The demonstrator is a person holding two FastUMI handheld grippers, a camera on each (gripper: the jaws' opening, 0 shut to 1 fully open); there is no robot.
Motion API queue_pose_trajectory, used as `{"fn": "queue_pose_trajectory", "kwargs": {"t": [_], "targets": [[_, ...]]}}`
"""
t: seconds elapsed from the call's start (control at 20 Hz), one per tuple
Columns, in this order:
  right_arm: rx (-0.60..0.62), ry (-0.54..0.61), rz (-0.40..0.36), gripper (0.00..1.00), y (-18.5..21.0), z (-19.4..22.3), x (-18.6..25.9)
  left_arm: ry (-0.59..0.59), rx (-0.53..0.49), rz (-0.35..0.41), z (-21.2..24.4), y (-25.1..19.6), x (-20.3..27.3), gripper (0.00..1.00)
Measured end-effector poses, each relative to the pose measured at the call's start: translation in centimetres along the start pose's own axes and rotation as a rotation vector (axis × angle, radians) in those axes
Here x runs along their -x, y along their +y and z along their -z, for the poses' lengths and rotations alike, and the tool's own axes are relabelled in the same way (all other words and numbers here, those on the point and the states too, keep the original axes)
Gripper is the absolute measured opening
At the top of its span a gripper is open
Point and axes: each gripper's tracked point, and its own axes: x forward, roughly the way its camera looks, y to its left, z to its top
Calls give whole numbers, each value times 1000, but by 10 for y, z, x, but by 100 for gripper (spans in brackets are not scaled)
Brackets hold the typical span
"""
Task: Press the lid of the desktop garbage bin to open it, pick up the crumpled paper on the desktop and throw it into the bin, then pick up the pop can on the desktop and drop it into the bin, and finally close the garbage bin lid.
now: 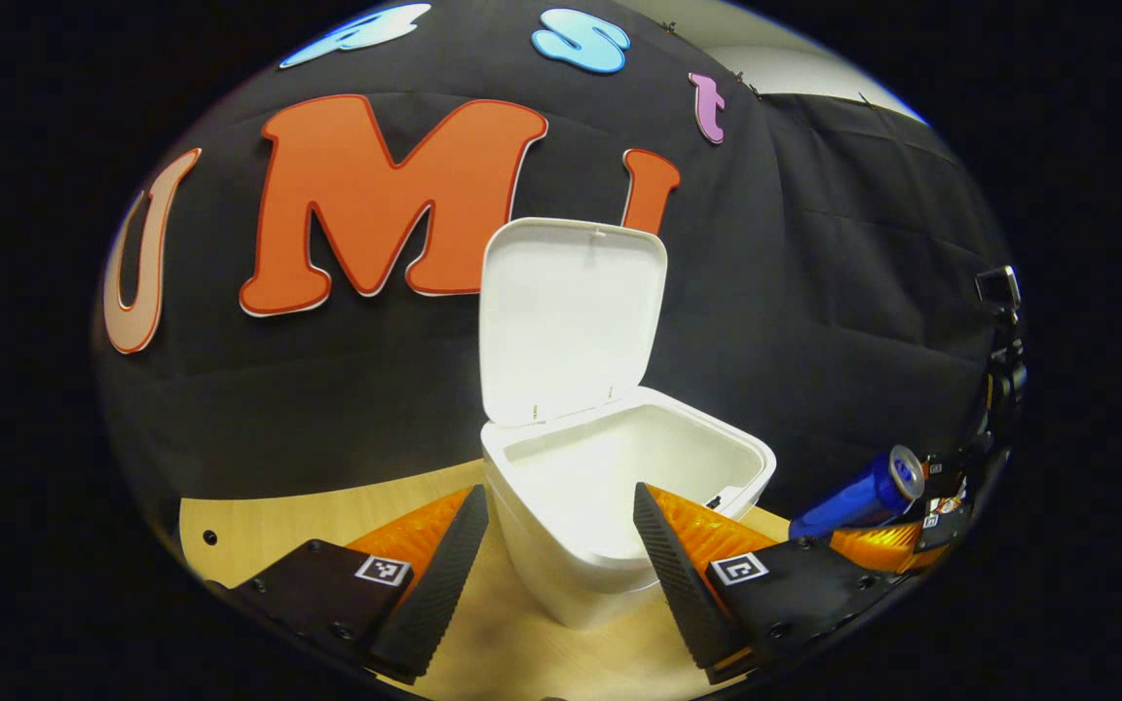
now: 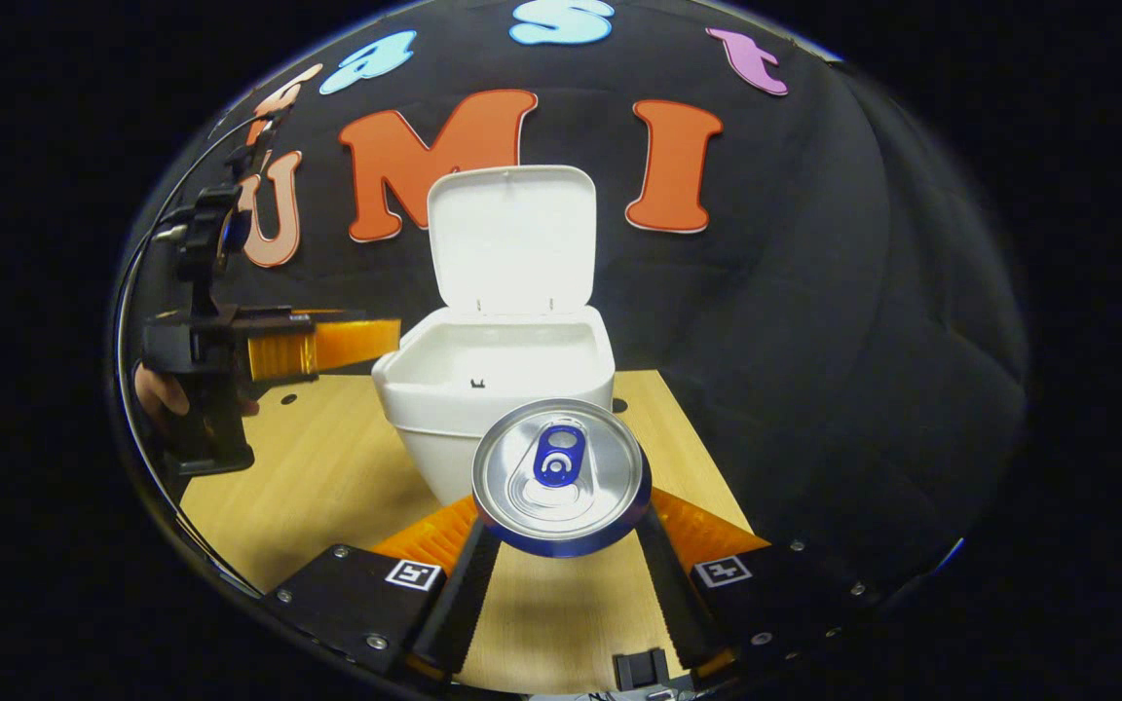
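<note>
Nearest in the right gripper view, the right gripper has its two fingers clamped on a pop can, one finger at its 7 o'clock side and one at its 5 o'clock side, the pull-tab end facing the camera. In the left gripper view the same can shows at about 4 o'clock, blue-bodied, tilted with its top up and to the right, off the desktop.

The left gripper holds nothing: its fingers stand well apart at 7 and 5 o'clock, framing the front of the bin. In the right gripper view it hangs at 9 o'clock, just beside the bin's left rim.

Beyond the can sits the white desktop garbage bin on the wooden desktop, toward 12 o'clock. Its lid is tipped up and back on its hinge, so the mouth is open. The inside that shows looks pale and bare; whether the crumpled paper lies at the bottom I cannot tell.

The can appears to be on its way to the bin, held short of the mouth. The risks I would watch:
- A smooth round can pinched near its top could slip or swivel.
- Let go too early, it could strike the front rim and roll across the desktop.
- Carried too high or far, it could knock the upright lid shut.
- The light bin could slide if bumped by either gripper.
</note>
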Motion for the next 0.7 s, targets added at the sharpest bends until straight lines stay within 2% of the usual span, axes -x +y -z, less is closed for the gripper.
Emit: {"fn": "queue_pose_trajectory", "kwargs": {"t": [0.1,0.15,0.3,0.35,0.4,0.45,0.5,0.55,0.65,0.7], "targets": [[14,-11,-4,79,0,-6,3,1,12,-21,3,7,5,96],[21,-20,-8,75,1,-12,4,0,18,-31,5,12,10,96],[38,-39,-19,75,12,-30,-5,11,33,-75,14,26,20,96],[40,-49,-28,80,15,-35,-9,21,25,-96,18,32,26,96],[41,-52,-36,75,17,-39,-12,25,9,-119,20,40,31,96],[43,-55,-43,80,19,-42,-12,30,-5,-139,25,49,37,96],[45,-66,-51,80,21,-48,-13,35,-16,-155,28,55,43,96],[48,-75,-59,74,25,-56,-14,39,-21,-170,33,61,50,96],[54,-95,-69,74,27,-70,-18,48,-20,-199,40,70,60,96],[57,-105,-75,79,28,-79,-19,54,-15,-213,43,73,66,96]]}}
